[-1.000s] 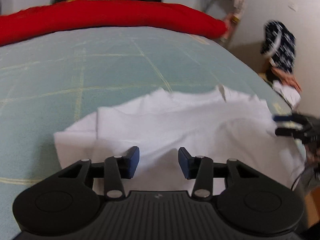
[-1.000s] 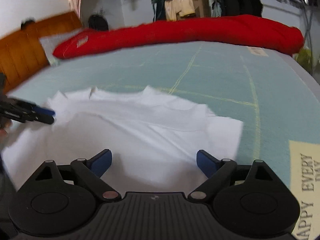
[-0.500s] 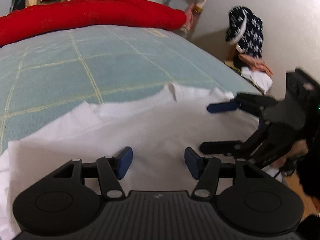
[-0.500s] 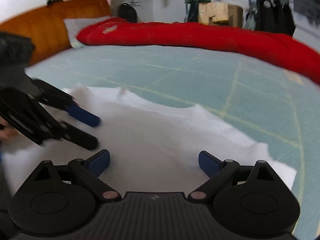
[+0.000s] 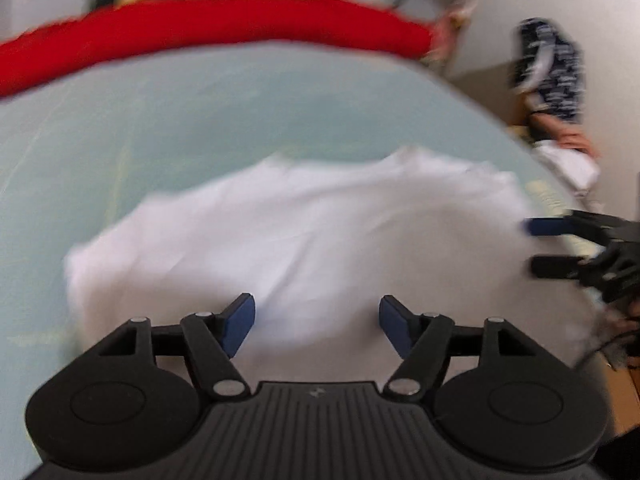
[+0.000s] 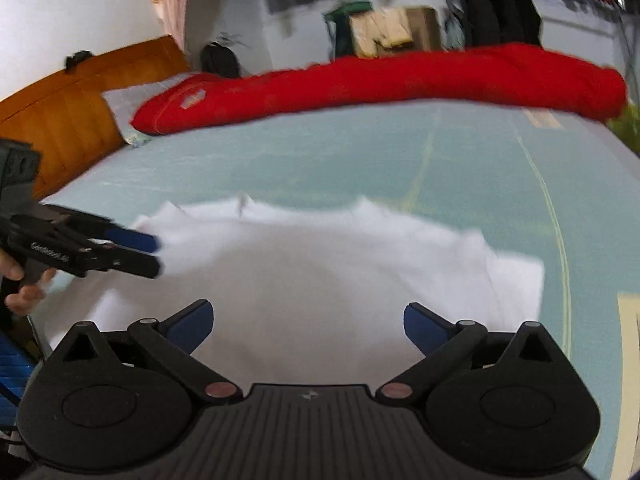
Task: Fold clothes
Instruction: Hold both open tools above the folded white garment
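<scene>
White cloth, a T-shirt [image 6: 320,280] by the look of it, lies spread flat on the pale green bed cover [image 6: 400,152], close to the bed's near side. Its far edge is wavy, with a small tab sticking up near the collar. On the right a sleeve sticks out with a straight, squared-off end lying flat on the cover. The left edge is rounded and blurred in the left wrist view, so its fold lines are hard to read.

Both grippers hang just above the near part of the shirt. The left gripper [image 5: 316,320] has its blue pads parted, nothing between them. The right gripper [image 6: 306,322] is spread wider still and is likewise empty. In the right wrist view a hand [image 6: 20,288] grips the left tool's handle at the shirt's left edge.

Beyond the shirt the cover runs bare to a long red quilt [image 6: 380,84] rolled along the far side. A wooden headboard [image 6: 72,120] closes the left end. Off the bed's right side sits a dark patterned bundle [image 5: 552,68] against the wall.
</scene>
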The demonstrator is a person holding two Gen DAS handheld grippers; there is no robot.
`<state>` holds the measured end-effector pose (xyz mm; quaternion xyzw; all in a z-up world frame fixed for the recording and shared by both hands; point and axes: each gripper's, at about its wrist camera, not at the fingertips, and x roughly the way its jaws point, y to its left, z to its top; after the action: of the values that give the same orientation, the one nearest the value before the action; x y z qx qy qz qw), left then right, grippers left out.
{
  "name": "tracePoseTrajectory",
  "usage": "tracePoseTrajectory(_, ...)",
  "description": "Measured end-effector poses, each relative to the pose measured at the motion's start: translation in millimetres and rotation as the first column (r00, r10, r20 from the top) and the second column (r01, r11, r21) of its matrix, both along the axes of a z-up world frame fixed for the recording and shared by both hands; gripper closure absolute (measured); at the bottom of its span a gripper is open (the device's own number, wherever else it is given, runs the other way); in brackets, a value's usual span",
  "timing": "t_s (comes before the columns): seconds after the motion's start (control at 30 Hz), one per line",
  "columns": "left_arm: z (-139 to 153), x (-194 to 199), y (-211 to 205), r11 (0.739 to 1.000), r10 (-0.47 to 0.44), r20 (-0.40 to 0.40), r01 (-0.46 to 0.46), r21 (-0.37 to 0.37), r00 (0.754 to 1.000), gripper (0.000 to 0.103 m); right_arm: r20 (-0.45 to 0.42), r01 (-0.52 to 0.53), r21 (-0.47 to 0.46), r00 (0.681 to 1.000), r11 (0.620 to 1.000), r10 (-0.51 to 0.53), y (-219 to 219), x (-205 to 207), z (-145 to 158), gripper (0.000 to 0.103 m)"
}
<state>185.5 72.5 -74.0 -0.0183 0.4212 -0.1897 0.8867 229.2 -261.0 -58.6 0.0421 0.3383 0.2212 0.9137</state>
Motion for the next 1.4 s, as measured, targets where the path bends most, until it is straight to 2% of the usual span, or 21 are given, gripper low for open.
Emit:
tracePoseTrajectory(0.07,7,-3,8,0.998,0.041,-0.005,-0.041,-0.055,0.999,0.035,-0.033,0.049,-0.001,0.998,0.999,-0.049,-8,-3,-6,0.000)
tracePoseTrajectory(0.2,31,-25,9,0.996,0.058,0.068,-0.053,-0.075,0.996,0.031,-0.003,0.062,0.043,0.998,0.997,-0.062,-10,-16,9,0.000)
tracePoseTrajectory(0.27,27,-28,10,0.995,0.069,0.062,-0.065,-0.078,0.996,0.030,0.003,0.047,0.049,0.999,0.998,-0.047,-8,-20,11,0.000)
tracePoseTrajectory(0.37,5,-24,17,0.991,0.125,-0.015,-0.126,-0.054,0.992,0.032,-0.040,0.071,0.038,0.997,0.997,-0.069,-4,-16,-1,0.000)
tracePoseTrajectory(0.47,13,-26,21,0.988,0.131,-0.008,-0.131,-0.087,0.991,0.031,-0.053,0.098,0.024,0.994,0.995,-0.097,-1,-15,-11,0.000)
tracePoseTrajectory(0.57,25,-23,26,0.988,0.119,0.049,-0.114,-0.108,0.992,0.030,-0.047,0.094,-0.001,0.994,0.996,-0.094,2,-18,-10,0.000)
tracePoseTrajectory(0.6,24,-18,29,0.985,0.128,0.040,-0.123,-0.118,0.991,0.030,-0.049,0.097,0.000,0.994,0.995,-0.097,2,-17,-10,0.000)
tracePoseTrajectory(0.7,5,-6,38,0.983,0.158,-0.027,-0.160,-0.090,0.987,0.031,-0.048,0.110,0.014,0.993,0.994,-0.109,0,-17,-12,0.000)
tracePoseTrajectory(0.77,-2,-6,42,0.984,0.151,-0.023,-0.152,-0.096,0.988,0.031,-0.041,0.111,0.019,0.993,0.994,-0.110,0,-19,-14,0.000)
tracePoseTrajectory(0.9,10,-12,35,0.984,0.165,-0.006,-0.165,-0.060,0.986,0.031,-0.037,0.107,0.001,0.994,0.994,-0.107,3,-18,-14,0.000)
tracePoseTrajectory(1.0,21,-23,24,0.991,0.133,0.031,-0.131,-0.033,0.991,0.031,-0.039,0.115,-0.003,0.993,0.993,-0.115,4,-17,-15,0.000)
tracePoseTrajectory(1.4,8,-40,30,0.992,0.126,-0.032,-0.127,-0.024,0.992,0.030,0.005,0.098,-0.118,0.995,0.988,-0.099,19,-22,-19,0.000)
